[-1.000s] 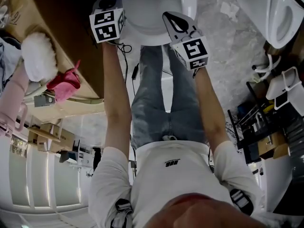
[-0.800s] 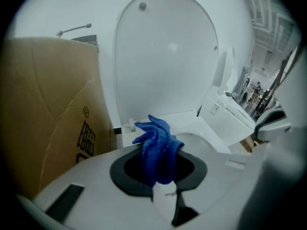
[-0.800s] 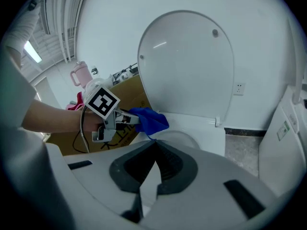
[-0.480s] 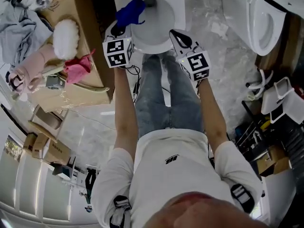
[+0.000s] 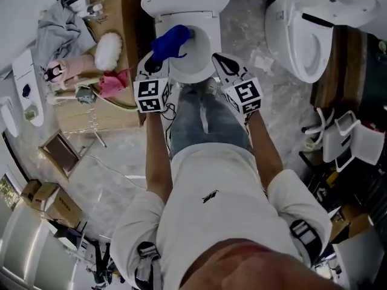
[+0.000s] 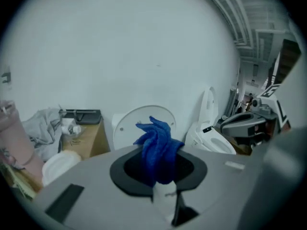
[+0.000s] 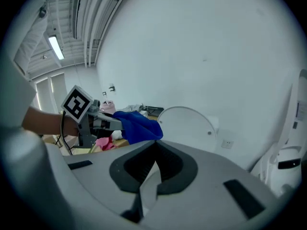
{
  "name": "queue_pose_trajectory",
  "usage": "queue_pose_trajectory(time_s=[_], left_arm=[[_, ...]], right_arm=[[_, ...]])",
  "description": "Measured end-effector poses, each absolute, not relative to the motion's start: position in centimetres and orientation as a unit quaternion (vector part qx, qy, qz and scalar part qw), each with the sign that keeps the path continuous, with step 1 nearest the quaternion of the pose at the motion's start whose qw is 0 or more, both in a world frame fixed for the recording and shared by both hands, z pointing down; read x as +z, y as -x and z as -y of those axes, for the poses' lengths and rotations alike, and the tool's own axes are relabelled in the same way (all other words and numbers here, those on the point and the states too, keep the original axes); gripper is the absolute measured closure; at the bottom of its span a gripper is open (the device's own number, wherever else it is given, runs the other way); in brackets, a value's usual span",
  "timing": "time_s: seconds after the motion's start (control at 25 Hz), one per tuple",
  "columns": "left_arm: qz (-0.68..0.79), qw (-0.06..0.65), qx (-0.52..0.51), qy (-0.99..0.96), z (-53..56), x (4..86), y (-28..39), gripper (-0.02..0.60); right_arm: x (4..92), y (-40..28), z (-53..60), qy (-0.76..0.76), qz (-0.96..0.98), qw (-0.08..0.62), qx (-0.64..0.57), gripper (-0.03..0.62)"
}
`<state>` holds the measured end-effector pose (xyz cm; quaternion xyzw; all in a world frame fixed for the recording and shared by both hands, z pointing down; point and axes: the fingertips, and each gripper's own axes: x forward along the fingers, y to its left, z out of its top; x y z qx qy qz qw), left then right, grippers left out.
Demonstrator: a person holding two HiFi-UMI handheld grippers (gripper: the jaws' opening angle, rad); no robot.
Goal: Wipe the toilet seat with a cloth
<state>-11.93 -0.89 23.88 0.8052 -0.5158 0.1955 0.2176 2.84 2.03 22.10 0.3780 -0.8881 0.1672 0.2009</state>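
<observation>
Left gripper clamped on blue cloth, held over bowl of white toilet, lid up. Right gripper closed, nothing in it, just right of bowl. Second toilet far right. Wooden cabinet left, with pink rag and white fluffy brush. Mark on shirt too small to read.

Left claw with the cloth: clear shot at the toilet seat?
Likely yes. The left claw is shut on the cloth, right beside the toilet seat. The lid is up and nothing shows between them.
</observation>
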Motion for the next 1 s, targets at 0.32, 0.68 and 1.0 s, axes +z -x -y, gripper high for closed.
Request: queue_pose_trajectory(time_s=[0.32, 0.68, 1.0], left_arm=[[0.516, 0.158, 0.160, -0.826, -3.8, 11.3, 9.3, 0.505], [0.522, 0.107, 0.127, -0.837, -7.1, 3.2, 7.1, 0.506], [0.526, 0.092, 0.125, -0.836, -8.6, 1.6, 6.1, 0.506]], right_arm=[[9.9, -5.1, -4.3, -0.386, 0.903, 0.157, 0.104, 0.599], [3.3, -7.1, -7.0, -0.378, 0.913, 0.139, 0.061, 0.599], [1.4, -8.6, -7.6, -0.387, 0.913, 0.123, 0.047, 0.599]])
